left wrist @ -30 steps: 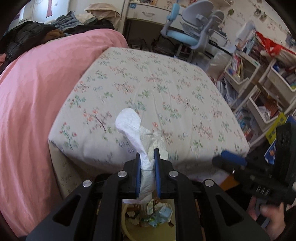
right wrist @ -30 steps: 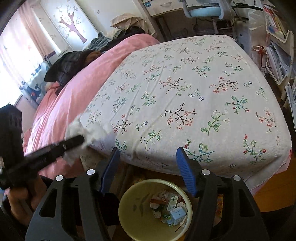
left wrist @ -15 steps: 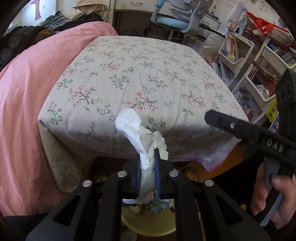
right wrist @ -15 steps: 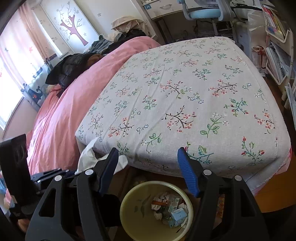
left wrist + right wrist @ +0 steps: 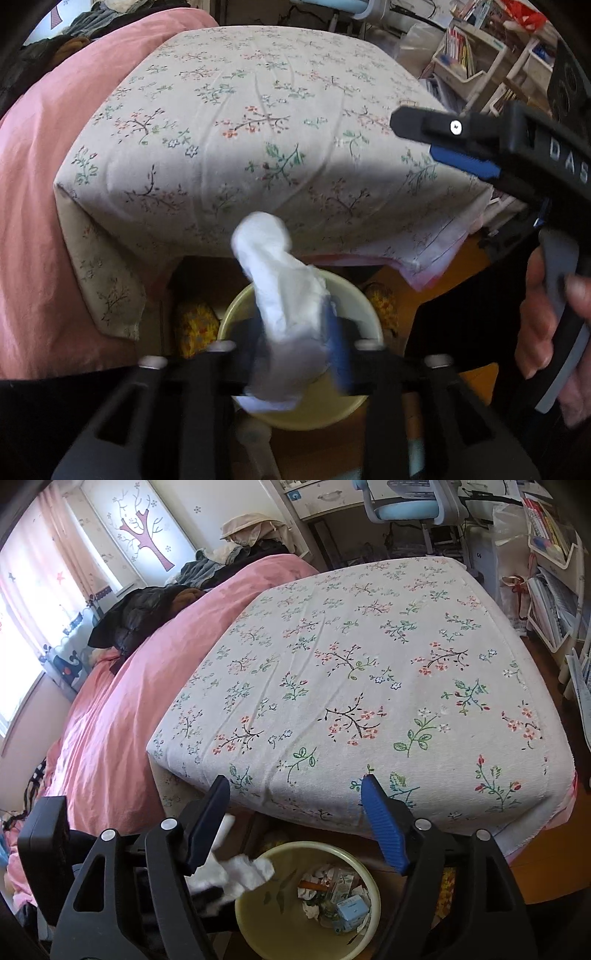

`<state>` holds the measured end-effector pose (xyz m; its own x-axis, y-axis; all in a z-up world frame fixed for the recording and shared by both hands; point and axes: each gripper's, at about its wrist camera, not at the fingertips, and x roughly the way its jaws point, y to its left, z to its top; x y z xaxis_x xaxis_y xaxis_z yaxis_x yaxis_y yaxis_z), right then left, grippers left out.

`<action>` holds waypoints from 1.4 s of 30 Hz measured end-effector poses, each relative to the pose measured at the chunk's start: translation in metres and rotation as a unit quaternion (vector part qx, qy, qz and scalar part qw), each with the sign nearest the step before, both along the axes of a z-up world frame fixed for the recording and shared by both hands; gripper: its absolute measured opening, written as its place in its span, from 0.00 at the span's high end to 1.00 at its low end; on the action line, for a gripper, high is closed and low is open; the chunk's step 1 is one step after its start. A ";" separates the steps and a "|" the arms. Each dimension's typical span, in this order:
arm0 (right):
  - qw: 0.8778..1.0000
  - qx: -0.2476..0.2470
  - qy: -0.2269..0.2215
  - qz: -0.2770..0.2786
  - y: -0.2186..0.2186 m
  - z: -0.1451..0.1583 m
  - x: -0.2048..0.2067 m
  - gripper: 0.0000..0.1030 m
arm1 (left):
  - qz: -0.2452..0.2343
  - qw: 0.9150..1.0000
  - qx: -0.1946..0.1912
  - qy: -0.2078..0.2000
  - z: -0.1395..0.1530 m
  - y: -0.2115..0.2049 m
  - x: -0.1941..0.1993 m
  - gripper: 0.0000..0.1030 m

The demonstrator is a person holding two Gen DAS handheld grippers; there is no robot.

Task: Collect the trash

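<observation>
Tissue (image 5: 284, 295), a crumpled white wad, sits between the fingers of the left gripper (image 5: 295, 354), directly above the bin (image 5: 364, 314), a pale yellow-green tub on the floor at the foot of the bed (image 5: 240, 122). The left jaws have just been opening; the blue pads look parted from the paper, so the wad seems freed rather than pinched, though motion blur hides the exact contact.

From the right wrist view the tissue (image 5: 240, 875) hangs over the bin (image 5: 258, 934) rim at about 10 o'clock, not over the centre. Risk: it may tip outward and land on the floor beside the tub instead of among the scraps (image 5: 332, 893) already inside.

Second risk: soft paper can cling to a ribbed pad and ride away with the gripper when it lifts.

Right gripper (image 5: 295, 812) is spread wide and holds nothing, poised above the bin; its jaws have also just been opening. It sits close to the left tool, so a sideways move could knock the two together.
</observation>
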<state>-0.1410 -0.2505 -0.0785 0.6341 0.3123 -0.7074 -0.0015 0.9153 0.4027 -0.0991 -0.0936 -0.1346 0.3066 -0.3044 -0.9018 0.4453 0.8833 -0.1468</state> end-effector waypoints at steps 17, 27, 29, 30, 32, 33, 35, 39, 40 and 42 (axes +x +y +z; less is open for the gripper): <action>0.980 -0.110 -0.163 -0.040 0.013 0.088 -0.012 0.16 | 0.117 0.965 -0.071 -0.222 0.104 0.037 0.015 0.13; 0.950 -0.176 -0.242 -0.092 -0.001 0.127 0.030 0.08 | 0.151 0.937 -0.079 -0.306 0.142 0.027 0.081 0.08; 0.961 -0.153 -0.207 -0.098 -0.007 0.121 0.042 0.08 | 0.163 0.938 -0.073 -0.297 0.136 0.029 0.092 0.08; 0.962 -0.140 -0.211 -0.099 -0.010 0.121 0.044 0.08 | 0.168 0.940 -0.070 -0.289 0.134 0.031 0.096 0.08; 0.961 -0.145 -0.213 -0.103 -0.010 0.121 0.048 0.08 | 0.170 0.941 -0.076 -0.281 0.135 0.029 0.101 0.08; 0.962 -0.142 -0.211 -0.102 -0.011 0.121 0.053 0.08 | 0.167 0.941 -0.075 -0.284 0.136 0.026 0.103 0.08; 0.963 -0.140 -0.208 -0.100 -0.011 0.118 0.061 0.08 | 0.156 0.942 -0.068 -0.290 0.139 0.019 0.107 0.08; 0.963 -0.152 -0.199 -0.097 -0.009 0.111 0.077 0.08 | 0.143 0.943 -0.050 -0.296 0.139 0.009 0.114 0.08; 0.965 -0.147 -0.195 -0.094 -0.009 0.109 0.079 0.08 | 0.142 0.944 -0.046 -0.294 0.138 0.007 0.115 0.08; 0.965 -0.147 -0.196 -0.091 -0.007 0.110 0.082 0.08 | 0.142 0.945 -0.041 -0.291 0.137 0.006 0.117 0.08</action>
